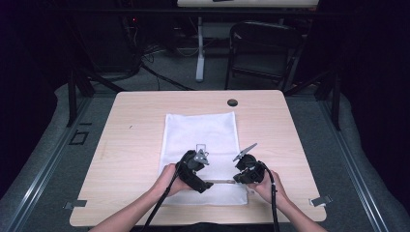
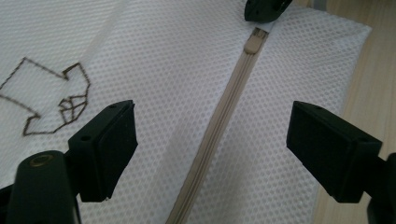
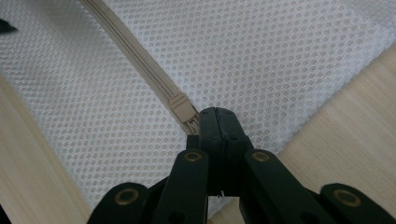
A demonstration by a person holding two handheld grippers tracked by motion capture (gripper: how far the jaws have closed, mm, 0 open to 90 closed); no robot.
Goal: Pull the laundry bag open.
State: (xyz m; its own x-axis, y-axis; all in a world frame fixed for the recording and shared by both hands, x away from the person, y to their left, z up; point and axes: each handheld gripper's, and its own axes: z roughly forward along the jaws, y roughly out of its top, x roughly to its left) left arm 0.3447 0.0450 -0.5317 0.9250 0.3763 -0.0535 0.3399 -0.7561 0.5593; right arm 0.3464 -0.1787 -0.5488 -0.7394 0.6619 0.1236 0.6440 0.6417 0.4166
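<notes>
Both grippers sit over my mesh bag (image 1: pixel 200 145), which lies flat on the table (image 1: pixel 125 125). My right gripper (image 3: pixel 217 116) is pinched tight on the zip pull (image 3: pixel 194 125), just behind the slider (image 3: pixel 182 106) near the bag's corner. My left gripper (image 2: pixel 210 135) stands wide, jaws either side of the zip (image 2: pixel 224 116), gripping nothing.

White mesh, beige zip, pale wood

The mesh bag (image 2: pixel 196 60) is white with a fine dotted weave and a brown outline figure (image 2: pixel 51 95) at nine o'clock; its zipper (image 2: pixel 219 126) and slider (image 3: pixel 182 108) are beige, the table (image 1: pixel 130 125) light wood-grain, both grippers' jaws black.
</notes>
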